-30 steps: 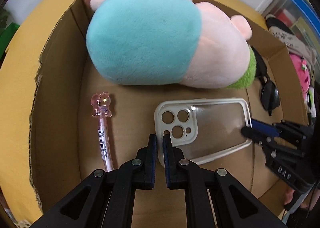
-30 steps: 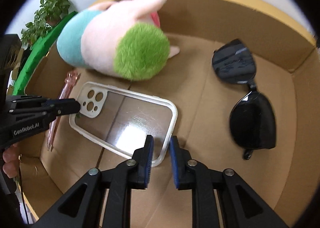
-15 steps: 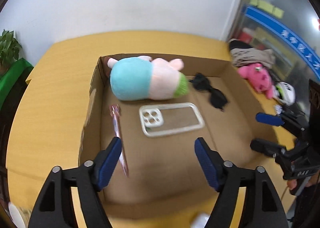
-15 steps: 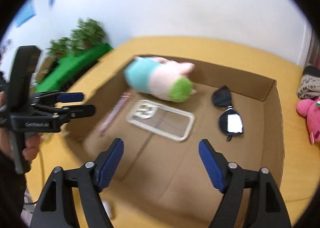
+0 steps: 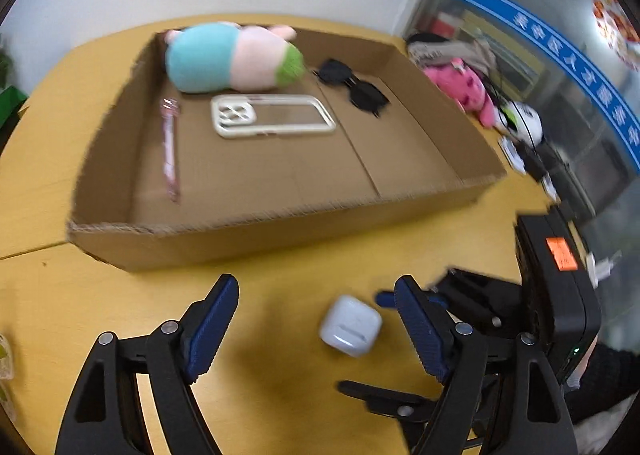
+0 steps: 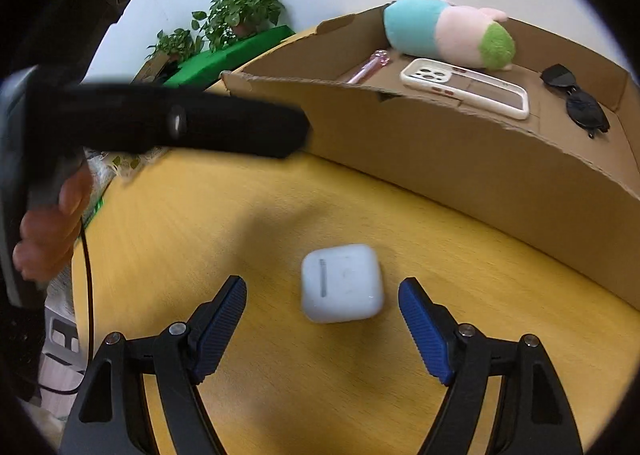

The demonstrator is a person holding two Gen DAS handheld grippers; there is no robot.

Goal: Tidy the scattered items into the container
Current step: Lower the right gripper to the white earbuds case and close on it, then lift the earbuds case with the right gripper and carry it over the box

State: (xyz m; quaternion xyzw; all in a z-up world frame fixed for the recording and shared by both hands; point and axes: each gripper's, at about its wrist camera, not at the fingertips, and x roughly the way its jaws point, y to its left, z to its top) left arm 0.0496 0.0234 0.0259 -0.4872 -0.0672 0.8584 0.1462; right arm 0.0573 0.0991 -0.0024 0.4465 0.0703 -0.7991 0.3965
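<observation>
White earbud case [image 6: 342, 283], on the yellow table [image 6: 200, 223] just outside the cardboard box [image 6: 440, 143], right gripper [image 6: 322, 313] spread wide astride it, left gripper [image 5: 316, 329] likewise apart nearby: pickup pending, needing descent and closure.

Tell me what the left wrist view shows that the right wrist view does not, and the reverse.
Only the left wrist view shows the pink plush toy and the white round object on the yellow table beyond the box.

Only the right wrist view shows the green potted plants by the wall.

Both show the open cardboard box holding the blue and pink plush toy, clear phone case, black sunglasses and pink pen, and the small white earbud case outside it.
</observation>
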